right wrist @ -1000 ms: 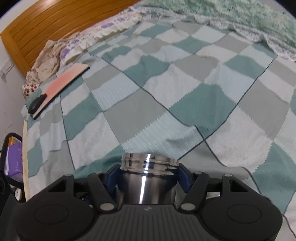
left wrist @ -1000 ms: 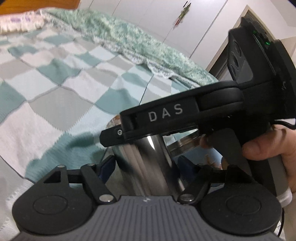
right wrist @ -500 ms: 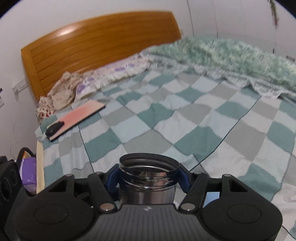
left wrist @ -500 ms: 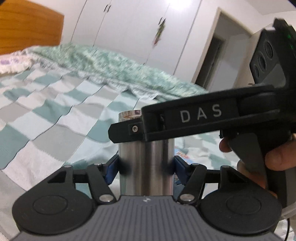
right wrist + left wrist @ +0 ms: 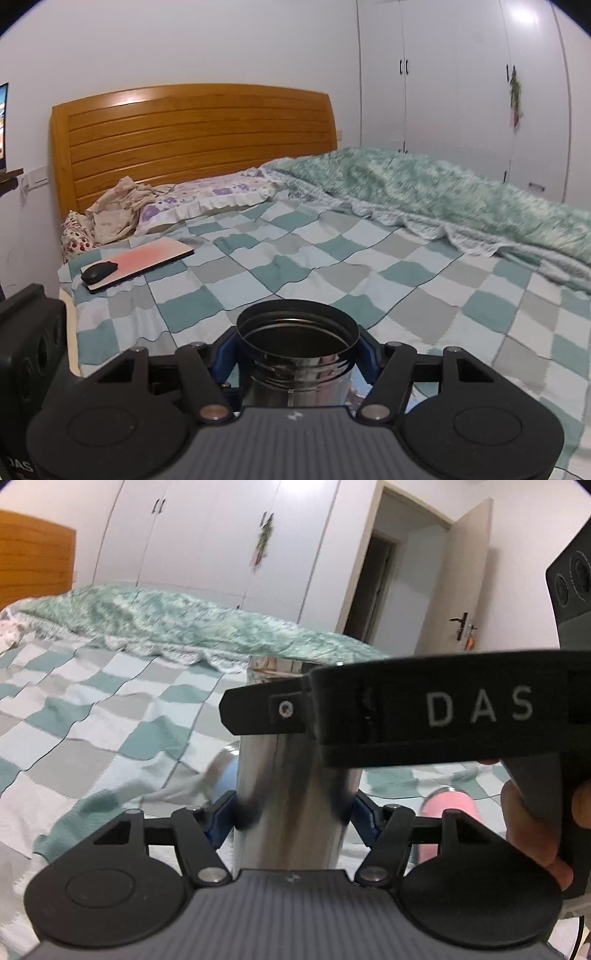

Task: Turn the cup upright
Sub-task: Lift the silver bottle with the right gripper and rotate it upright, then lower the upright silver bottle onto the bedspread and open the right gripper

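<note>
Both tongs are clamped on the steel cup (image 5: 295, 797). Left tongs (image 5: 293, 810) are seen with blue pads (image 5: 221, 818) pressed against the lower part of the cup's wall on either side. Right tongs (image 5: 297, 354) are closed just under the cup (image 5: 297, 347) rim, their blue pads (image 5: 225, 356) set against the threaded neck. The cup is held upright, with its dark open mouth turned upward in the right wrist view, above the checked blanket (image 5: 332, 266) of the bed. Whether its base touches the blanket cannot be told.

In the left wrist view the right tongs (image 5: 266, 714) are seen crossing the cup's upper part from the right, marked "DAS", and gripped by a hand (image 5: 532, 823).

A pink cup (image 5: 450, 812) is seen lying on the blanket to the right of the steel one, and a pale blue object (image 5: 223, 775), partly hidden, just to its left. Near the wooden headboard (image 5: 195, 140) a pink pad (image 5: 144, 262) is laid on the blanket, with a black mouse (image 5: 99, 271) resting on it. A green quilt (image 5: 443, 192) is heaped along the far side of the bed.
</note>
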